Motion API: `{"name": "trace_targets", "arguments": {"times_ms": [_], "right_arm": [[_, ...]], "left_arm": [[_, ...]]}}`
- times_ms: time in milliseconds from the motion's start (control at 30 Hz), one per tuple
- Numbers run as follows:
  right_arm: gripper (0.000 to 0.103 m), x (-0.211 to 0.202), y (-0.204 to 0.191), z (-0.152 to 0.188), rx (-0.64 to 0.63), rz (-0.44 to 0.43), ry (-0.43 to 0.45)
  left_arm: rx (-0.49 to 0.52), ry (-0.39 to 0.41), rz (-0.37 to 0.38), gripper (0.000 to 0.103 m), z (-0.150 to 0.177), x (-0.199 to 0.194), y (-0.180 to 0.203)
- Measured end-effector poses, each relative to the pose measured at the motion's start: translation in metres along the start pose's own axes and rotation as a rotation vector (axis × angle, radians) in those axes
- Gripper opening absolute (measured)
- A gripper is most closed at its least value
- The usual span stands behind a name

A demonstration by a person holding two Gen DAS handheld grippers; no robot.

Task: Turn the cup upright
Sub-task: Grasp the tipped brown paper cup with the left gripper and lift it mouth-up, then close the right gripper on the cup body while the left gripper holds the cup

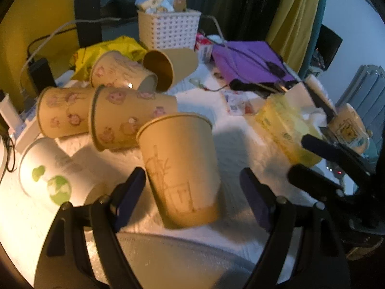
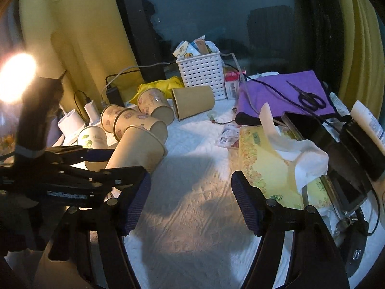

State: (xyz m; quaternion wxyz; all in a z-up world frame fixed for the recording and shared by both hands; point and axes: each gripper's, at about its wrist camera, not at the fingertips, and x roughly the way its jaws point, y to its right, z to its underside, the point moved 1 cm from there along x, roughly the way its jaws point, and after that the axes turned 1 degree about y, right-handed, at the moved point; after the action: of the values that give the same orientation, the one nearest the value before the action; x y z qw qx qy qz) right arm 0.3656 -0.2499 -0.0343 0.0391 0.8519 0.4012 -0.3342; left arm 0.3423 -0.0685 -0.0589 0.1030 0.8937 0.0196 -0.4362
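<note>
Standing nearly upright between the spread fingers of the left gripper (image 1: pixel 192 197), the brown cup (image 1: pixel 180 168) is leaning slightly, its contact with either pad unclear. The right gripper (image 2: pixel 190 204) is gaping over bare white cloth (image 2: pixel 192 216). Beyond lie toppled patterned cups (image 1: pixel 125 118), blurring together; the white basket (image 1: pixel 168 29) farthest.

On the tabletop (image 2: pixel 192 204), the cup (image 1: pixel 179 166) stands between the left tool (image 1: pixel 192 192) fingers, toppled cups (image 1: pixel 130 115) behind it, basket (image 1: pixel 168 27) farther back, tissue box (image 2: pixel 264 159) right.
</note>
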Motion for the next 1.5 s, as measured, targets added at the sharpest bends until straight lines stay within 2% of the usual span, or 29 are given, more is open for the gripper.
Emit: {"name": "trace_targets", "arguments": {"times_ms": [133, 167, 200, 567, 800, 1067, 1400, 1500], "right_arm": [[0.073, 0.002, 0.002, -0.001, 0.008, 0.002, -0.004], [0.073, 0.002, 0.002, 0.0, 0.009, 0.004, -0.005], [0.073, 0.002, 0.002, 0.0, 0.009, 0.005, -0.008], [0.073, -0.017, -0.013, 0.003, 0.002, 0.03, 0.002], [0.073, -0.041, -0.049, 0.007, -0.022, 0.046, 0.017], [0.073, -0.067, -0.098, 0.017, -0.061, 0.046, 0.035], [0.073, -0.087, -0.16, 0.041, -0.101, 0.002, 0.026], [0.073, -0.091, -0.176, 0.05, -0.084, -0.045, 0.012]], "left_arm": [[0.002, -0.016, -0.008, 0.079, -0.003, 0.007, -0.001], [0.007, -0.02, -0.01, 0.068, -0.003, 0.007, 0.0], [0.009, -0.026, -0.013, 0.066, -0.002, 0.008, 0.0], [0.044, 0.04, 0.034, 0.065, 0.02, -0.031, 0.004], [0.075, 0.1, 0.062, 0.065, 0.052, -0.073, 0.003], [0.114, 0.19, 0.033, 0.065, 0.097, -0.124, -0.014], [0.098, 0.242, 0.051, 0.065, 0.155, -0.158, -0.049], [0.112, 0.265, 0.065, 0.065, 0.172, -0.168, -0.056]]}}
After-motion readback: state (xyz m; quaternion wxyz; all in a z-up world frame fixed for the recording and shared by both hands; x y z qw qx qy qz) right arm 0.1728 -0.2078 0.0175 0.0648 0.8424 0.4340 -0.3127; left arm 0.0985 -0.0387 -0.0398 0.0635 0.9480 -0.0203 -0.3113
